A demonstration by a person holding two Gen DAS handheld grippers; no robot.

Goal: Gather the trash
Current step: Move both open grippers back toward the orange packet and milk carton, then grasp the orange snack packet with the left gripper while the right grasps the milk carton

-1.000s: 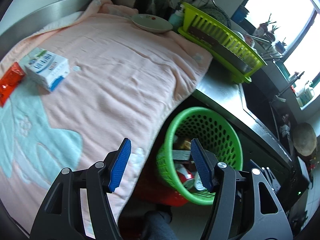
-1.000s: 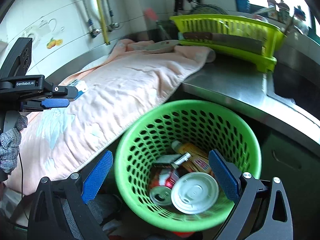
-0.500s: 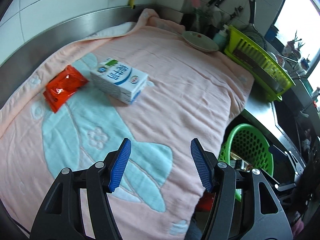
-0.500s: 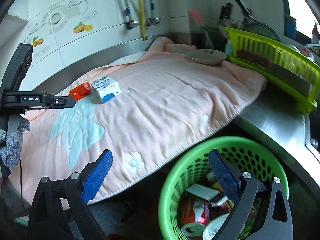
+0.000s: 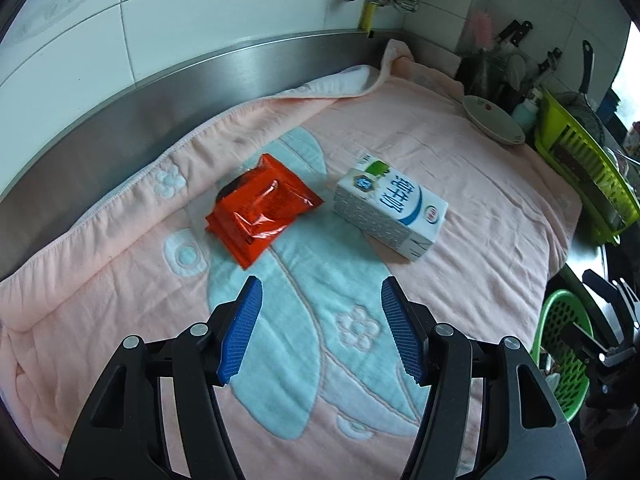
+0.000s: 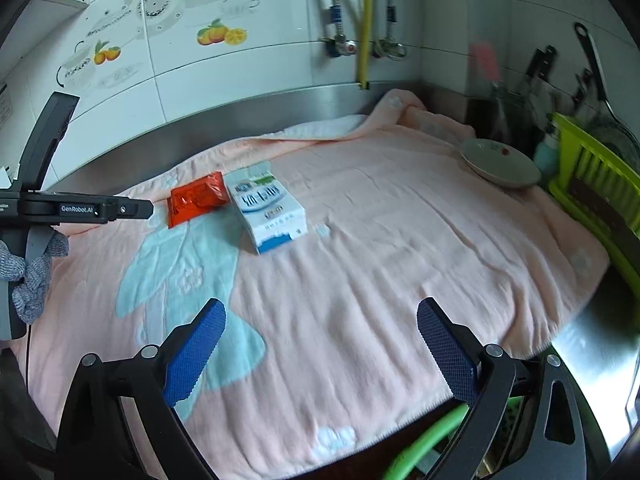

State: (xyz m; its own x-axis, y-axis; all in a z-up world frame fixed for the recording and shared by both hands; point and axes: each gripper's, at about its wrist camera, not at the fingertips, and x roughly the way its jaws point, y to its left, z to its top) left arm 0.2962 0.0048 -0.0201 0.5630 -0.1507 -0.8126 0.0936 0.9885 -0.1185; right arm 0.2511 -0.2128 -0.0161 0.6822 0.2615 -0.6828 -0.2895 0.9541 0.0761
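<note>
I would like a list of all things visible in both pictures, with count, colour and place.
wrapper: 1, red, on towel, left of carton
carton: 1, white and blue, lying on towel
towel: 1, pink with light blue pattern, covering counter
plate: 1, white, towel's far right corner
rack: 1, lime green, right of towel
basket: 1, green, below counter edge, right
left gripper: black with blue pads, open, empty, above towel
right gripper: same, open, empty
</note>
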